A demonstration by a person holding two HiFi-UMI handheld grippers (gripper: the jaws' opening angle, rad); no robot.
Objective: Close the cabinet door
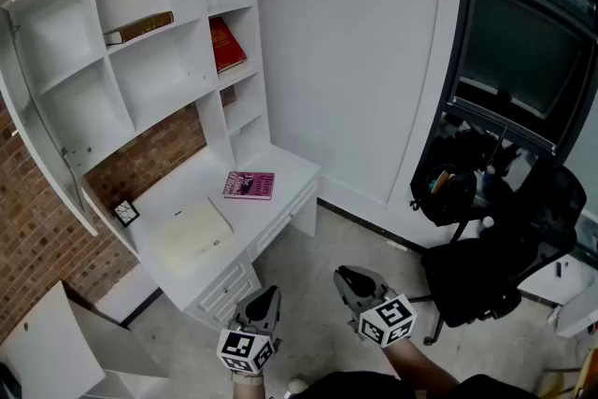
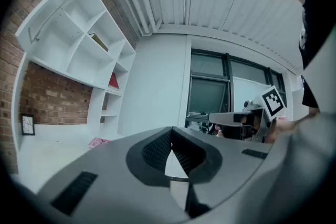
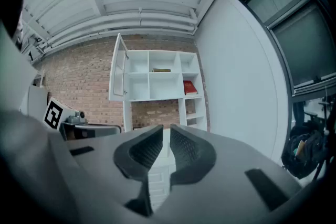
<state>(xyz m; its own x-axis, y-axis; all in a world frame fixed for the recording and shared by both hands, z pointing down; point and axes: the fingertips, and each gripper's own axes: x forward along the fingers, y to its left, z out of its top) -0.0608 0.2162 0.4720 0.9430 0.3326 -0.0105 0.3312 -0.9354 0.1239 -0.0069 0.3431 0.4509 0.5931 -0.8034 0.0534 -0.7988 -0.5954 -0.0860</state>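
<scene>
The white wall cabinet (image 1: 140, 61) hangs on the brick wall above a white desk (image 1: 280, 165). Its door (image 1: 42, 145) stands swung out to the left, edge-on in the head view. In the right gripper view the door (image 3: 118, 68) also shows open at the cabinet's left side. Both grippers hover low, well short of the desk and far from the door. My left gripper (image 1: 264, 302) is shut with nothing in it, its pads (image 2: 157, 148) meeting at the tip. My right gripper (image 1: 350, 280) is shut and empty too, its ribbed pads (image 3: 148, 147) nearly touching.
A red book (image 1: 226, 45) and a flat-lying book (image 1: 140, 27) sit on the shelves. On the desk lie a pink book (image 1: 249, 185), a white pad (image 1: 192, 229) and a small frame (image 1: 125, 213). A black office chair (image 1: 486, 266) stands at right; a white panel (image 1: 56, 341) juts at lower left.
</scene>
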